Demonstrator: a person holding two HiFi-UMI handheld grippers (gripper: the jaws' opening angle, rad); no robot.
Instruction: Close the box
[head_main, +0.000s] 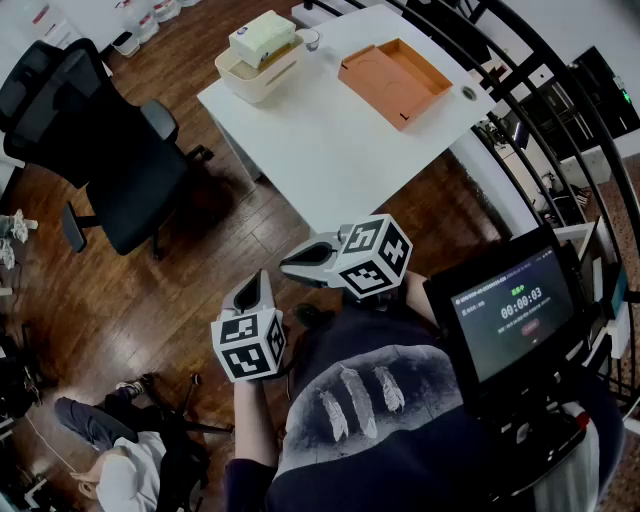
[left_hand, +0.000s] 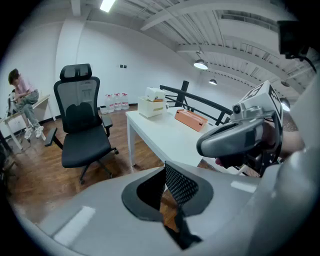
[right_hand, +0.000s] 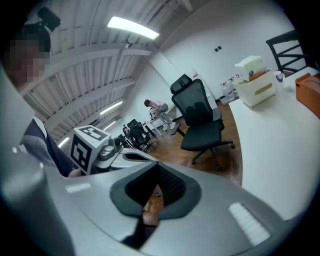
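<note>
sitting open, empty orange box (head_main: 395, 78), white bin (head_main: 256, 78) holding pale carton (head_main: 262, 38), left gripper (head_main: 252, 285), right gripper (head_main: 292, 266), jaws clenched

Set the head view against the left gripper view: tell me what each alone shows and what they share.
Head view only: the timer screen and the person's dark printed shirt. Left gripper view only: the ceiling lamps overhead. Both: the white table, the open orange box, the white bin, the black office chair and the right gripper, held short of the table.
</note>
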